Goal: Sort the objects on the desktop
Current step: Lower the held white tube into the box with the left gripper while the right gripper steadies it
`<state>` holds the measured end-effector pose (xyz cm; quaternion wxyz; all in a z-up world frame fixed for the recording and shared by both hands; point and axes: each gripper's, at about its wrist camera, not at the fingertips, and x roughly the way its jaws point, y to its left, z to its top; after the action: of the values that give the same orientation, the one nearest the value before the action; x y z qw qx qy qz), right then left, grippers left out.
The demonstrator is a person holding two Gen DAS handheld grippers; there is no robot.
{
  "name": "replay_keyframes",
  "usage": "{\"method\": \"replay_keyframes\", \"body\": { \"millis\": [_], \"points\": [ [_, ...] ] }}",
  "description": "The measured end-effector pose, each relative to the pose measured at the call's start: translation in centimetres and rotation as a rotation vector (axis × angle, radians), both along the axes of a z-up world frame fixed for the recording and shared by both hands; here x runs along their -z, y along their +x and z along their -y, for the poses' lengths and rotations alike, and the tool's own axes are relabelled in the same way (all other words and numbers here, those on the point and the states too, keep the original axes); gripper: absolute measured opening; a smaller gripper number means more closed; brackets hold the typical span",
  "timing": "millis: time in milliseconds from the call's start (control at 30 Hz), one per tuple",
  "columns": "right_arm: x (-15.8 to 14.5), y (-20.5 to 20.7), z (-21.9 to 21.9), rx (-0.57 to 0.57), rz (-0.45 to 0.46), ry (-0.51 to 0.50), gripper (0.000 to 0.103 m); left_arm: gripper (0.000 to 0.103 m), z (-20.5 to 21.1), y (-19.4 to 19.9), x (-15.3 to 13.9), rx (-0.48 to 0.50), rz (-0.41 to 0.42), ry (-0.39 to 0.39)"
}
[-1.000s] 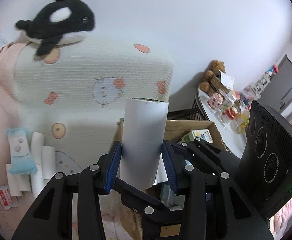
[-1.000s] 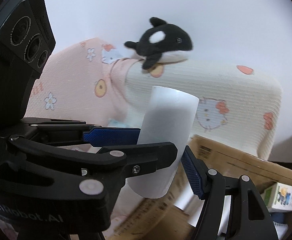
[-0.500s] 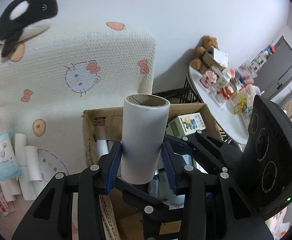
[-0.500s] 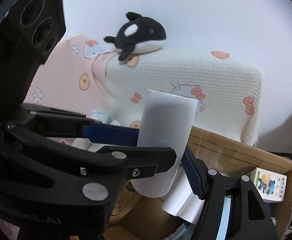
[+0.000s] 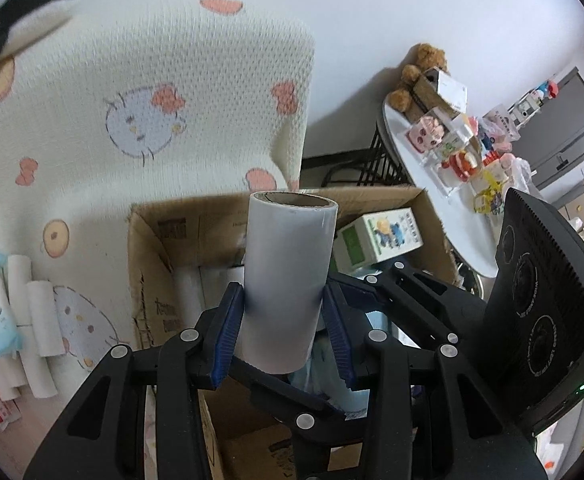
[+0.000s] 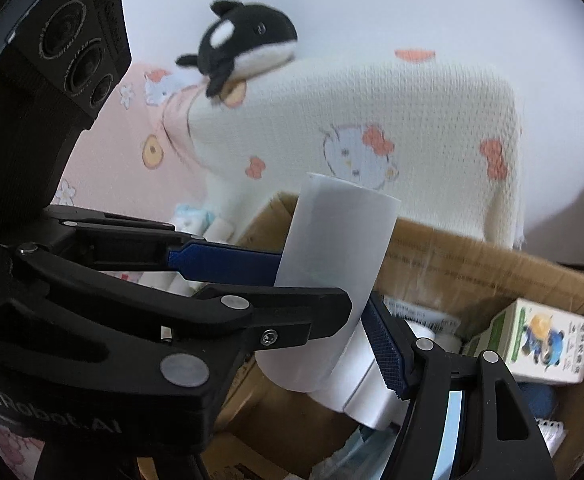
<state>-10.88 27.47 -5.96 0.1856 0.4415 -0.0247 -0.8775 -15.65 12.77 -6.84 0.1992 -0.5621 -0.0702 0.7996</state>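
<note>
A: Left gripper (image 5: 286, 330) has its blue pads pinching the white roll with a brown cardboard core (image 5: 288, 280), upright, over the open brown cardboard box (image 5: 152, 248).

B: On the right wrist view the right gripper (image 6: 323, 300) sits around that same roll (image 6: 331, 280), far pad against its left side, near pad low on its right. Whether it truly squeezes, I cannot tell; the left gripper's black finger (image 6: 260, 312) hides the contact.

A: Inside the box, a green and white carton with a cartoon figure (image 5: 377, 240) far right. The rest is cut off by the jaws, only pale rolls and something light blue peeking out.

B: Black and white orca plush (image 6: 244, 48) sits on the cream patterned cushion (image 6: 371, 128), blurred. On the left view it is clipped at the corner.

A: Left of the box, more white rolls (image 5: 38, 320) lie on the pink sheet.
</note>
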Motion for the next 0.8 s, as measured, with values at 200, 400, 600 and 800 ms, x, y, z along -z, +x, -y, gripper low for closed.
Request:
{"method": "replay_keyframes", "body": {
  "millis": [200, 400, 600, 800],
  "points": [
    [1.2, -0.4, -0.2, 0.014, 0.066, 0.003, 0.06, 0.045, 0.0, -0.6, 1.6, -0.005, 0.046, -0.026],
    [2.8, -1.4, -0.4, 0.021, 0.198, -0.01, 0.057, 0.044, -0.2, -1.4, 3.1, 0.01, 0.111, -0.05],
    [4.5, -2.9, -1.6, 0.048, 0.303, -0.116, 0.052, 0.044, -0.6, -1.7, 4.3, 0.018, 0.134, -0.133],
    [5.2, -3.7, -0.5, 0.008, 0.33, -0.114, 0.052, 0.044, 0.2, -2.1, 4.3, -0.003, 0.146, -0.167]
  ]
}}
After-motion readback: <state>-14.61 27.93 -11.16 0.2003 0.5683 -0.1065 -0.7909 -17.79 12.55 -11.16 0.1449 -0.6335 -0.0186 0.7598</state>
